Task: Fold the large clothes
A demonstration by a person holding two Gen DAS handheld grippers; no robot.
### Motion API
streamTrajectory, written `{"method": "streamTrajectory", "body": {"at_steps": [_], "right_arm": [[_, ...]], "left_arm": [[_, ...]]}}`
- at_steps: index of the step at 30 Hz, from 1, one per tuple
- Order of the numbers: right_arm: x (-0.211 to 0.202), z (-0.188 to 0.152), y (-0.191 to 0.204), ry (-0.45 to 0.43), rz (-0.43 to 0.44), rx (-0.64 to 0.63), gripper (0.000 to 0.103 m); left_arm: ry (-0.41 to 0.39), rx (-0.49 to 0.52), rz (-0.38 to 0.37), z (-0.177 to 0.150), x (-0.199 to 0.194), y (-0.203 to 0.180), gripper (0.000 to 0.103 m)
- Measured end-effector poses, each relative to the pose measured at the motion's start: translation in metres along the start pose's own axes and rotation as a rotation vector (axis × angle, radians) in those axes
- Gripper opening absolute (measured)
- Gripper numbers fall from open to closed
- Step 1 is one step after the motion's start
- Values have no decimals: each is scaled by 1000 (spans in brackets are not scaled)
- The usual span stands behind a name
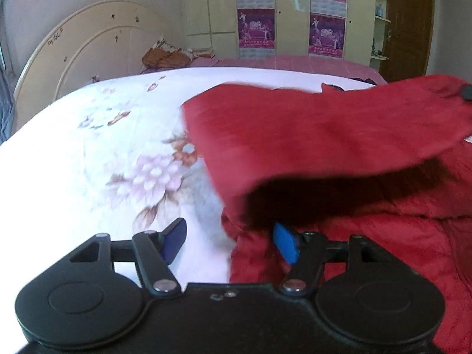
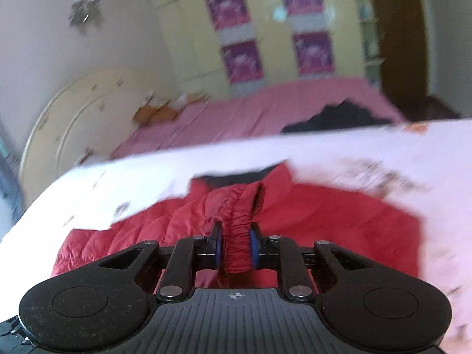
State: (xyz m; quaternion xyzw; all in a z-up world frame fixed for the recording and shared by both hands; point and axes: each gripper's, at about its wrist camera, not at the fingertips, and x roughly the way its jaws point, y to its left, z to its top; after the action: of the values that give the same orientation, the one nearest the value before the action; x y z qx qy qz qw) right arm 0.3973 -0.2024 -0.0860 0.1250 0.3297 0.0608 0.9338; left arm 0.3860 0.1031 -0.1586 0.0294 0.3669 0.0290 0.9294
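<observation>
Red jacket (image 2: 309, 206) on floral quilt (image 1: 103, 147); cream wardrobe (image 1: 292, 14) behind.

A red quilted puffer jacket (image 2: 309, 206) lies spread on the white floral bedspread (image 1: 103, 147), its ruched elastic cuff (image 2: 239, 244) lifted, one smooth red panel (image 1: 295, 135) raised above the rest.

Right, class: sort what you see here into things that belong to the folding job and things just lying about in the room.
Belongs to the job:
- red jacket
- its cuff, pinched in the right gripper
- left gripper, open beside the jacket
- floral sheet under it

Just lying about:
- orange cloth
- dark garment
- posters
- headboard
</observation>
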Motion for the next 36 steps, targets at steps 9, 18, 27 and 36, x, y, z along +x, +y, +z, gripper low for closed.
{"method": "streamTrajectory", "body": {"at_steps": [9, 18, 27, 36], "right_arm": [[-6, -44, -65, 95, -171, 120, 17], [-3, -63, -82, 177, -201, 146, 12], [-3, -35, -87, 93, -174, 149, 74], [49, -41, -88, 208, -193, 125, 42]], "left_arm": [[-56, 51, -11, 2, 2, -9, 8], [14, 128, -92, 2, -1, -3, 19], [-18, -8, -203, 24, -28, 34, 74], [46, -201, -229, 67, 46, 31, 39]]}}
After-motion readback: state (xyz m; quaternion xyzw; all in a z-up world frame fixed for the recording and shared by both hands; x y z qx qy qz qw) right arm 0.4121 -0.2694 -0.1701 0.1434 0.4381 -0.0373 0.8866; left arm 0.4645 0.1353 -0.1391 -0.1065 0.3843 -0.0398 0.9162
